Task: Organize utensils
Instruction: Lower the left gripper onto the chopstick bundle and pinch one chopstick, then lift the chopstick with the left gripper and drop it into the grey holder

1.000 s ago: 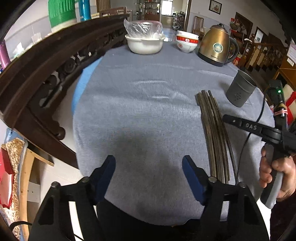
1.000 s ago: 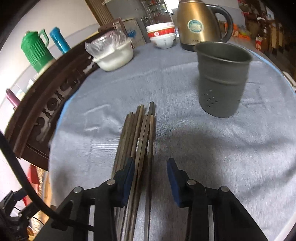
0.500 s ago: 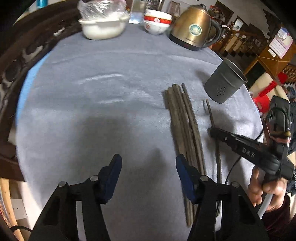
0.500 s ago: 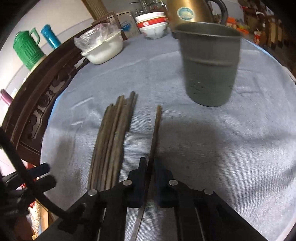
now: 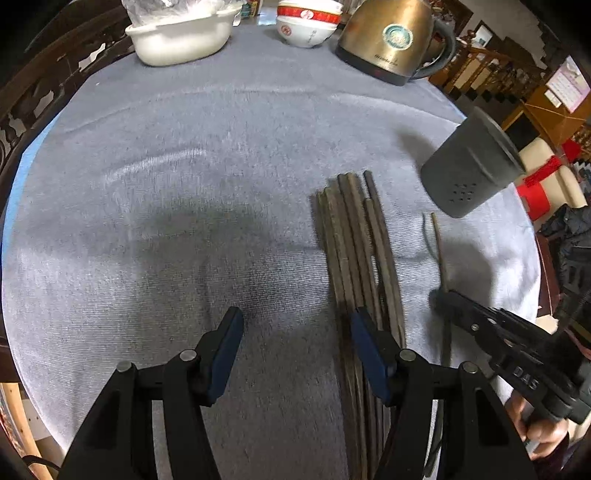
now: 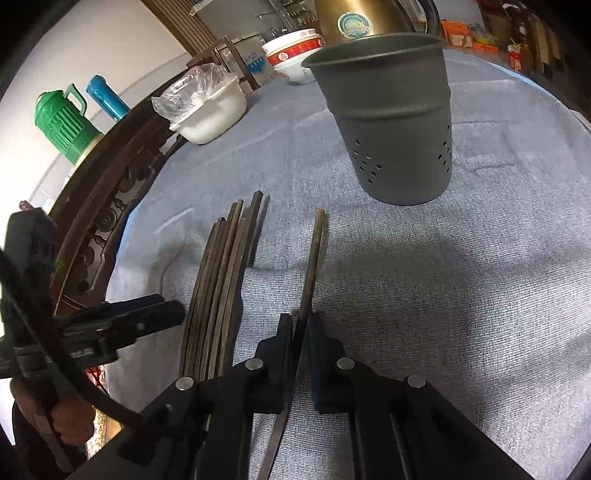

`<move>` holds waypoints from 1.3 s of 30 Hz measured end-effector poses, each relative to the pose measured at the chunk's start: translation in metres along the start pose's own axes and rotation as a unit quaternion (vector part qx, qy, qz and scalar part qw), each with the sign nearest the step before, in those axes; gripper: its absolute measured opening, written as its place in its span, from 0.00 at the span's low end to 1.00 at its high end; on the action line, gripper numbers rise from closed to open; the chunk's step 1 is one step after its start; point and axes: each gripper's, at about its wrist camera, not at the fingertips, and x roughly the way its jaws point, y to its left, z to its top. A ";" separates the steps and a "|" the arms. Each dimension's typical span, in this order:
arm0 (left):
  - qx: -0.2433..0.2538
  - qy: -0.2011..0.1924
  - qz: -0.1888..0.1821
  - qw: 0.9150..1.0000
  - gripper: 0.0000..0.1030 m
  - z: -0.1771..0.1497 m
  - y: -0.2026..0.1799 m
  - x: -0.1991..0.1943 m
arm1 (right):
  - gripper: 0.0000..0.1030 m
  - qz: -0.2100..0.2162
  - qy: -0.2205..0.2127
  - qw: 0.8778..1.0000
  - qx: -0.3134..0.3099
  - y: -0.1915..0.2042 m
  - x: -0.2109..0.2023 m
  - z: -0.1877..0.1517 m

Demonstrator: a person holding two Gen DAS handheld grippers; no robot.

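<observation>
A bundle of several dark chopsticks lies on the grey cloth, also in the right wrist view. My right gripper is shut on one chopstick, held apart from the bundle and pointing toward the grey perforated holder cup. That chopstick and my right gripper show in the left wrist view, near the cup. My left gripper is open and empty just left of the bundle, its right finger over the bundle's near end.
A white bowl with a plastic bag, red-and-white stacked bowls and a gold kettle stand at the far edge. A dark carved chair back runs along the left. A green jug stands behind it.
My right gripper closed on one chopstick, pulled it right out of the bundle and moved it closer to the cup. My left gripper moved forward and right toward the bundle.
</observation>
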 end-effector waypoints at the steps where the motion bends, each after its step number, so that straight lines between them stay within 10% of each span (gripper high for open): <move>1: 0.002 0.000 0.003 1.000 0.60 0.001 -0.001 0.001 | 0.09 0.002 0.000 1.000 0.000 0.000 0.000 0.000; 25: -0.022 0.039 0.026 0.999 0.60 0.014 0.025 0.003 | 0.13 -0.039 0.057 0.998 -0.008 0.015 0.013 0.024; 35: -0.063 0.081 0.013 0.995 0.09 0.056 0.027 0.022 | 0.12 -0.124 0.078 0.988 -0.057 0.047 0.028 0.035; 39: -0.082 0.086 -0.014 0.993 0.07 0.061 0.034 0.025 | 0.06 -0.113 0.069 0.990 -0.057 0.041 0.023 0.032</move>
